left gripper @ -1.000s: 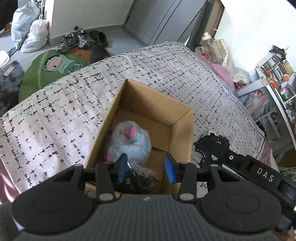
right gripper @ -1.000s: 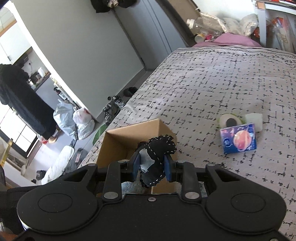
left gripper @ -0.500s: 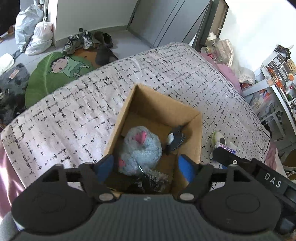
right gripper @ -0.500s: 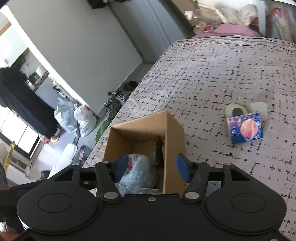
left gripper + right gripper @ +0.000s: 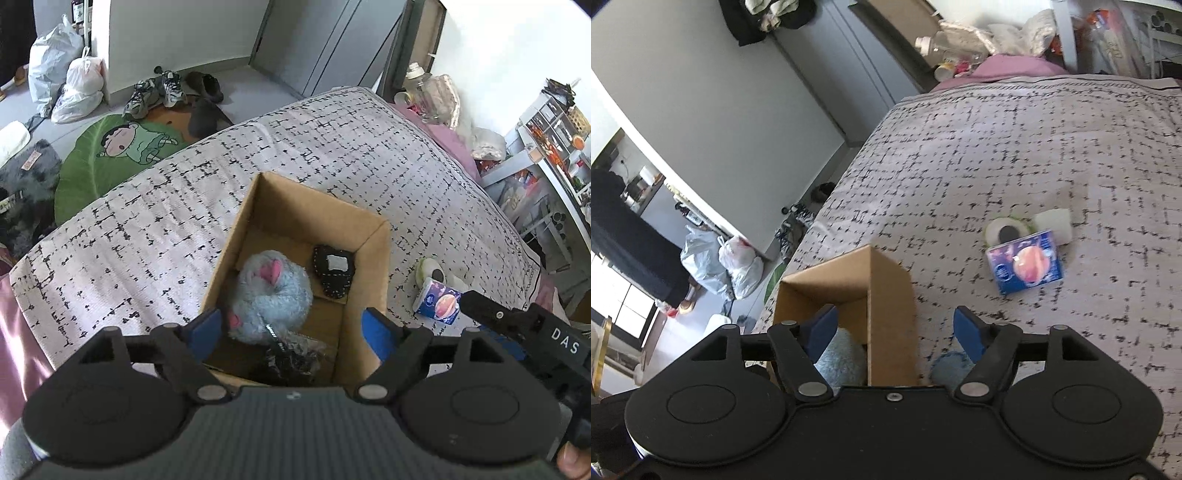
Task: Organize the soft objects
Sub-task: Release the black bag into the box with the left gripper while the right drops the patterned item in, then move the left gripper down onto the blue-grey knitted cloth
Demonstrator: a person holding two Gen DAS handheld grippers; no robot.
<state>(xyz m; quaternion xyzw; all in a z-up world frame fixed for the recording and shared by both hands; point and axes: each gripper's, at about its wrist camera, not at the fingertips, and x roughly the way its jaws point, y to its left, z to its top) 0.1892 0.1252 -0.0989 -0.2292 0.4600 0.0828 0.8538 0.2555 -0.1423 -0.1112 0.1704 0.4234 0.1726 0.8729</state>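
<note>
Nearest the left gripper (image 5: 293, 328), whose jaws stand wide apart and empty above the cardboard box (image 5: 369, 266), a dark crinkled bundle (image 5: 291, 360) lies at the box's near end, then the blue plush toy (image 5: 271, 295), then the black stitched pouch (image 5: 334, 271) against the far right wall, so three soft things look already packed. The right gripper (image 5: 892, 330), also spread and holding nothing, straddles the box's right wall. Left to gather, by my reading, are a blue fuzzy piece (image 5: 951, 365) just beside the box, then the tissue pack (image 5: 1025, 266), the green-rimmed round item (image 5: 1006, 230) and the white block (image 5: 1054, 223), clustered together farther out. The bedspread (image 5: 997, 147) beyond lies open; its edge drops off left of the box.
</note>
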